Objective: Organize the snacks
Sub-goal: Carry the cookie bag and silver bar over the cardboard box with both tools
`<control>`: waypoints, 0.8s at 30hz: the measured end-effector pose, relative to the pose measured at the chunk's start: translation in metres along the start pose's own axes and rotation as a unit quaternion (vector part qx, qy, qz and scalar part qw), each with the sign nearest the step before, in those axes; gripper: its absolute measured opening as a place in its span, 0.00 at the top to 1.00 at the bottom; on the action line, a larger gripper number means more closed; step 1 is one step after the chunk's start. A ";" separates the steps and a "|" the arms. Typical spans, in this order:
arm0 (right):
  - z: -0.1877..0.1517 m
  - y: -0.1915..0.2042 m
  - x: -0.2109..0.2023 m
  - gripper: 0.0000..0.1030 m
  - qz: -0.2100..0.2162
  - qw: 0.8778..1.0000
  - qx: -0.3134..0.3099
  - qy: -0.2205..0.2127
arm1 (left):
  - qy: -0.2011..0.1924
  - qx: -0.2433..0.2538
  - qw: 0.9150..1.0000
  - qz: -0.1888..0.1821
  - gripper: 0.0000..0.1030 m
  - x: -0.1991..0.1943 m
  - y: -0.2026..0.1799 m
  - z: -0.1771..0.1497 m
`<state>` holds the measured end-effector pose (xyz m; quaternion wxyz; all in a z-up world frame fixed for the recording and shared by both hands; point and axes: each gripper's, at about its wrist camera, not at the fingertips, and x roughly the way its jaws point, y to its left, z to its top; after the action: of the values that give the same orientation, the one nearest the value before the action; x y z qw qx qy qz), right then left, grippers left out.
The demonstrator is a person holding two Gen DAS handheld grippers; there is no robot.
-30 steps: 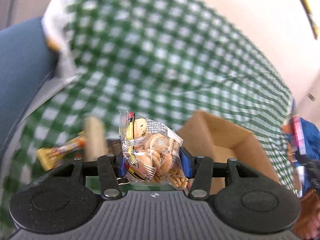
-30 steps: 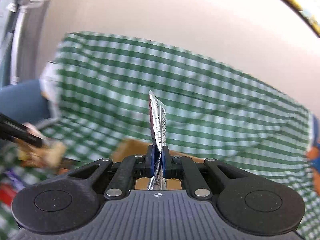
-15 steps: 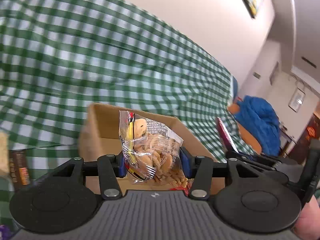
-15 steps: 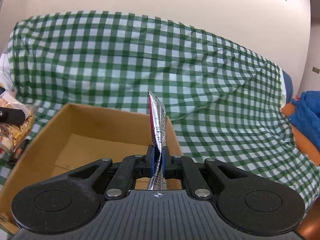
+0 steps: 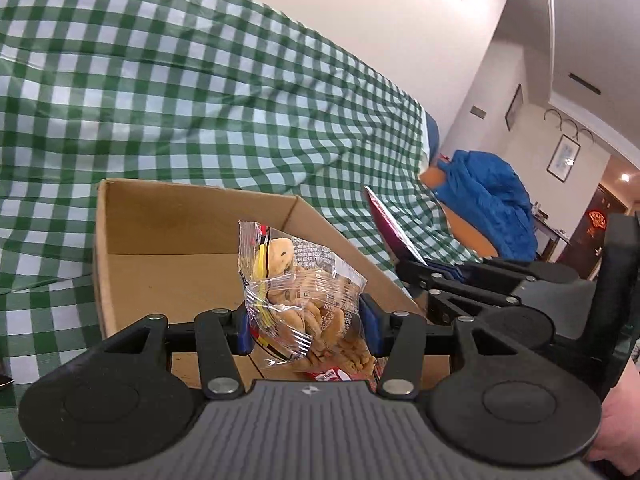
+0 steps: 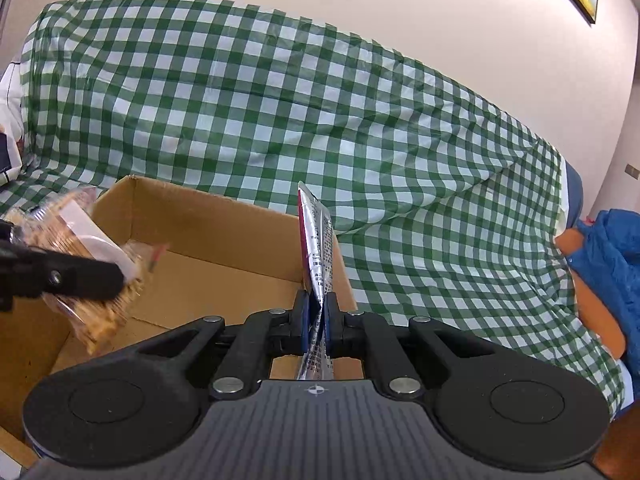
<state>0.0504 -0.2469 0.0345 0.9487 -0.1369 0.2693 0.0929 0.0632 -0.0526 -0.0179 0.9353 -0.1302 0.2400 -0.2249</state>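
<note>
My left gripper (image 5: 306, 326) is shut on a clear bag of small biscuits (image 5: 304, 296) and holds it over the open cardboard box (image 5: 160, 216). My right gripper (image 6: 316, 322) is shut on a flat silver and red snack sachet (image 6: 316, 240), held upright on edge over the box's right wall (image 6: 340, 264). In the left wrist view the right gripper (image 5: 404, 268) and its sachet (image 5: 386, 220) show at the right. In the right wrist view the left gripper (image 6: 68, 276) and the biscuit bag (image 6: 104, 312) show at the left, over the box (image 6: 208, 220).
The box sits on a sofa under a green and white checked cloth (image 6: 320, 100). A blue garment (image 5: 488, 200) on an orange cushion lies at the sofa's right end. A white pillow (image 6: 10, 128) is at the far left.
Both grippers have swung right over the cardboard box, each still holding its snack. The left gripper with the biscuit bag has moved in over the box.
</note>
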 end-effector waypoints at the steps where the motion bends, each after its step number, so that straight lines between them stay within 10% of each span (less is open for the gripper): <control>1: 0.000 0.001 0.000 0.93 0.000 1.000 -0.003 0.000 | 0.001 0.002 1.000 -0.001 0.46 0.001 -0.001 -0.001; 24: -0.001 0.007 0.002 0.93 -0.001 1.000 -0.014 0.002 | 0.004 0.010 1.000 -0.011 0.46 0.001 -0.001 0.000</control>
<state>0.0499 -0.2402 0.0315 0.9461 -0.1509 0.2701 0.0957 0.0638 -0.0537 -0.0181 0.9333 -0.1223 0.2396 -0.2378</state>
